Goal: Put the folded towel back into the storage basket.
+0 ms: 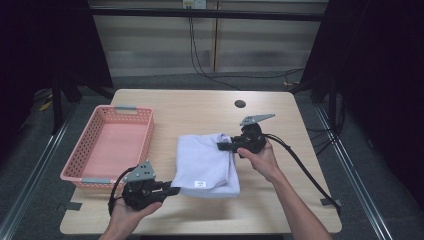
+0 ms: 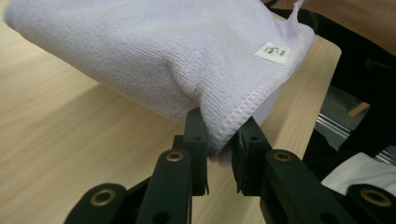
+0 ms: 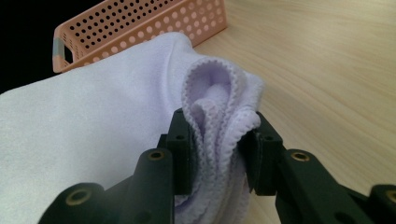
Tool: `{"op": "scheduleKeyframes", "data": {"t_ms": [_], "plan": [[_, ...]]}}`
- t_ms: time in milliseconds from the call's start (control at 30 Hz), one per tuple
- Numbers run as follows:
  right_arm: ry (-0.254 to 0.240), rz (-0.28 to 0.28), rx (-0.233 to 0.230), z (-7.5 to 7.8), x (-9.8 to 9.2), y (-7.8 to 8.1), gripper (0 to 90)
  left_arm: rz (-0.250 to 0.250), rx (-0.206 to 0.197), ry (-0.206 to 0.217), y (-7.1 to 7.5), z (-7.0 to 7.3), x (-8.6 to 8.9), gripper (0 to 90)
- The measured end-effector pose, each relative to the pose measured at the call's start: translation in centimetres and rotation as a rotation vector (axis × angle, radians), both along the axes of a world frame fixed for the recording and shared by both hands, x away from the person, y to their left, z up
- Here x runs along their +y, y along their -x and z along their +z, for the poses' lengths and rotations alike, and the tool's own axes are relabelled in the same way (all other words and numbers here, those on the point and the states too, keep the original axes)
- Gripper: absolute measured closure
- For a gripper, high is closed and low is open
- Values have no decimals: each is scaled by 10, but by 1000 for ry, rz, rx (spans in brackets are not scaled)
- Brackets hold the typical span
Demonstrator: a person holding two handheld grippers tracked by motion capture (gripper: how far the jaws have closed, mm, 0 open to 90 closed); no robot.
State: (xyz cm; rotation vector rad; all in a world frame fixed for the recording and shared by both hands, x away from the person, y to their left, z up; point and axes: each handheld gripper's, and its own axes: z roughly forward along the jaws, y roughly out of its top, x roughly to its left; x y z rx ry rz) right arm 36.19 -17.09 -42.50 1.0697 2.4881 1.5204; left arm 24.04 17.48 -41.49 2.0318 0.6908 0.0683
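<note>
A folded lilac towel (image 1: 207, 162) with a small white label lies in the middle of the wooden table (image 1: 200, 112), held at two corners. My left gripper (image 1: 172, 190) is shut on the towel's near left corner; in the left gripper view the stitched hem (image 2: 243, 112) is pinched between the black jaws of the left gripper (image 2: 220, 154). My right gripper (image 1: 223, 146) is shut on the far right corner. There, bunched folds of the towel (image 3: 212, 107) sit squeezed between the right gripper's (image 3: 215, 144) jaws. Both held corners look lifted off the table.
A pink perforated basket (image 1: 111, 145) with grey handles stands at the table's left side, its rim (image 3: 135, 28) also beyond the towel in the right gripper view. A dark round hole (image 1: 240, 104) sits near the table's far edge. Bare wood shows at the right and front.
</note>
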Motion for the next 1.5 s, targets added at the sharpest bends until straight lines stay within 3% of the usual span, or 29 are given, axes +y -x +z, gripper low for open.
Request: {"op": "scheduleKeyframes", "data": {"t_ms": [400, 800, 1067, 1233, 1500], "plan": [[-42, 12, -9, 11, 20, -19, 672, 48, -27, 15, -10, 18, 26, 781], [-37, 84, -49, 39, 69, -39, 674, 120, -41, 31, -10, 28, 67, 783], [-40, 103, -74, 60, 89, -48, 676, 154, -54, 44, -13, 38, 84, 783], [-30, 127, -74, 67, 101, -55, 677, 176, -55, 44, -14, 41, 95, 784], [-58, 137, -68, 73, 119, -64, 678, 209, -51, 49, -18, 44, 111, 784]]}}
